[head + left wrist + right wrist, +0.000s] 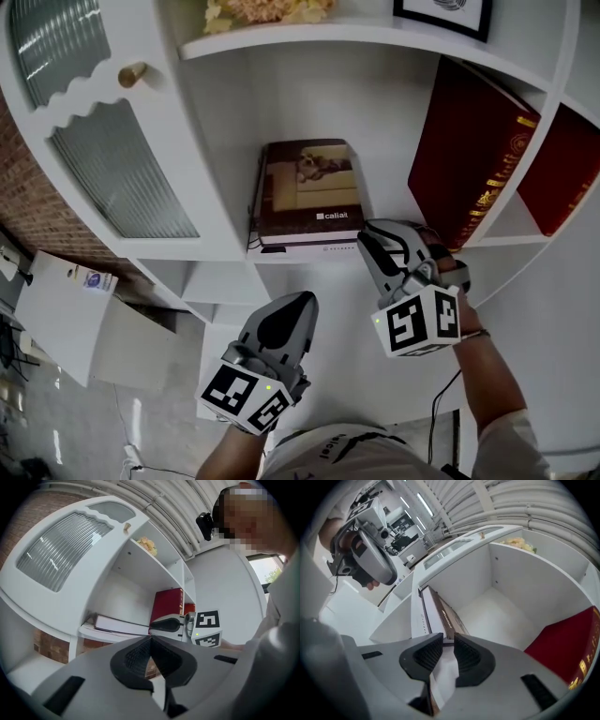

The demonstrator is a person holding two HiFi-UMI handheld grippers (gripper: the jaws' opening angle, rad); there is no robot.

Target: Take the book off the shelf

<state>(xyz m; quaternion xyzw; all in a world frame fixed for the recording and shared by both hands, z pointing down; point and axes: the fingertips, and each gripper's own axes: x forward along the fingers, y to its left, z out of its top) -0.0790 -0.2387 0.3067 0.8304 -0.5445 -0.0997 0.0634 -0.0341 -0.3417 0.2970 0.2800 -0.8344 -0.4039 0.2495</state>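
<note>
The brown-covered book [309, 192] lies flat on the middle shelf [281, 255], its white page edges facing out; it also shows as a flat slab [119, 625] in the left gripper view. My right gripper [372, 241] is at the book's front right corner. Its jaws [448, 637] stand a narrow gap apart, open, with the book's near end [440, 613] right at their tips and the pads not pressing on it. My left gripper [291, 305] hangs lower, in front of the shelf, shut [151, 639] with nothing in it.
A large red book [473, 159] leans upright against the compartment's right wall, and another red book [562, 178] stands in the neighbouring compartment. A ribbed-glass cabinet door [122, 173] with a knob [131, 73] stands open at the left. Flowers [267, 11] lie on the shelf above.
</note>
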